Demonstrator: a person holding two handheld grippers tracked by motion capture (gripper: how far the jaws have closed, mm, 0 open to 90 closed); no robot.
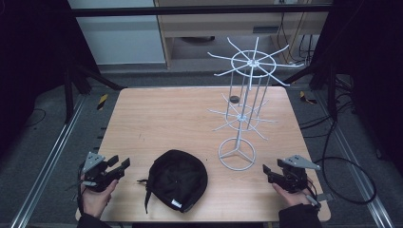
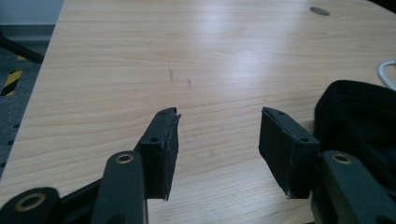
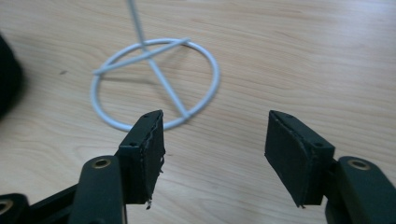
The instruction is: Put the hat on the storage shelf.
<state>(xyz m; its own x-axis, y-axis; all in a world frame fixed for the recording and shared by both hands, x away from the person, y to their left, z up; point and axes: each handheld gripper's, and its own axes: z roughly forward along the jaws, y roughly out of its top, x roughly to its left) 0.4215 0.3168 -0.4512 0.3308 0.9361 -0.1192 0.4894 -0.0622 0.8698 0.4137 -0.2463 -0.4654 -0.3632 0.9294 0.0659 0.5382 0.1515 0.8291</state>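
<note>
Holding both grippers low at the near edge of the light wooden table (image 1: 157, 114), nothing grasped. Left gripper (image 1: 124, 164): jaws spread wide, bare wood between them; the black fabric cap (image 1: 177, 179) lies just beyond its right-hand jaw, apart from it as far as the left gripper view tells. Right gripper (image 1: 267, 169): jaws likewise spread and empty; ahead of its left-hand jaw sits the round base of the white wire display stand (image 1: 243, 107), near but not touching. Cap rests crown-up on the table between the two grippers, closer to the left one, strap trailing toward the near edge

Judgement: approach step, before any grasp. Work in hand looks like lifting the cap and hanging it on a prong of the stand. Next move calls for the left gripper to swing toward its right-hand jaw side, straddle a fold or the cap's edge, and close. Soft cloth may slip or bunch, so a deep bite is wanted. Small dark disc (image 1: 234, 99) far behind the stand, not involved
</note>
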